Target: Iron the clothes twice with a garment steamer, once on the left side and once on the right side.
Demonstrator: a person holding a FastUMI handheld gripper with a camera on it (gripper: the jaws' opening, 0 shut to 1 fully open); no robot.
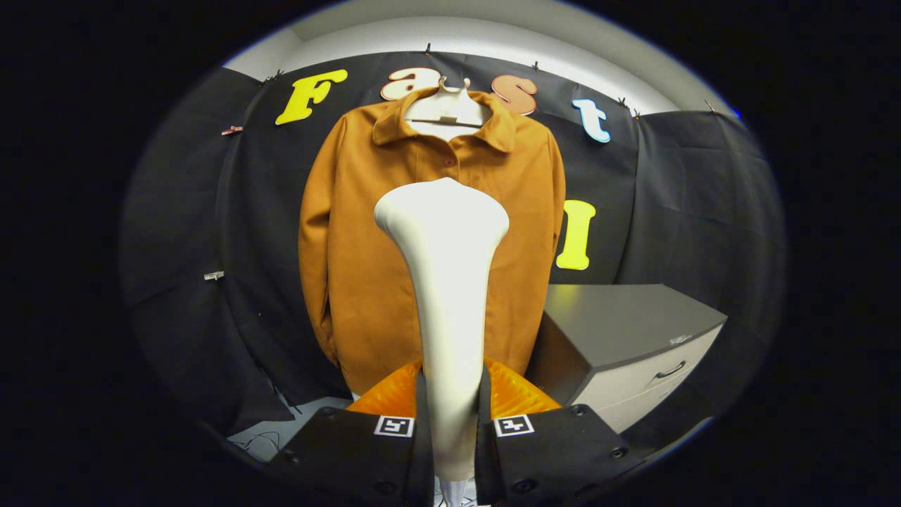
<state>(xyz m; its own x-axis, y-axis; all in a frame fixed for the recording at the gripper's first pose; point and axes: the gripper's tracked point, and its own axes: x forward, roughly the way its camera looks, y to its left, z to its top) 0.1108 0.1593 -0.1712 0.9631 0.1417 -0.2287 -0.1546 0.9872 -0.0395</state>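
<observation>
While the gripper clamps the steamer, it apparently hides the shirt front.

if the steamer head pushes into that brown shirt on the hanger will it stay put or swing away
The brown shirt hangs loose from a hanger, so it would likely yield and swing back. Its cloth looks soft, probably folding under pressure. The steamer, clamped between the gripper's two fingers, seems rigid by comparison.

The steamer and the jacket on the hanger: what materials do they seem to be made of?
The steamer, held in the gripper, looks like smooth white plastic with a soft sheen. The jacket seems a matte, suede-like woven cloth: no shine, soft folds along the sleeves.
</observation>
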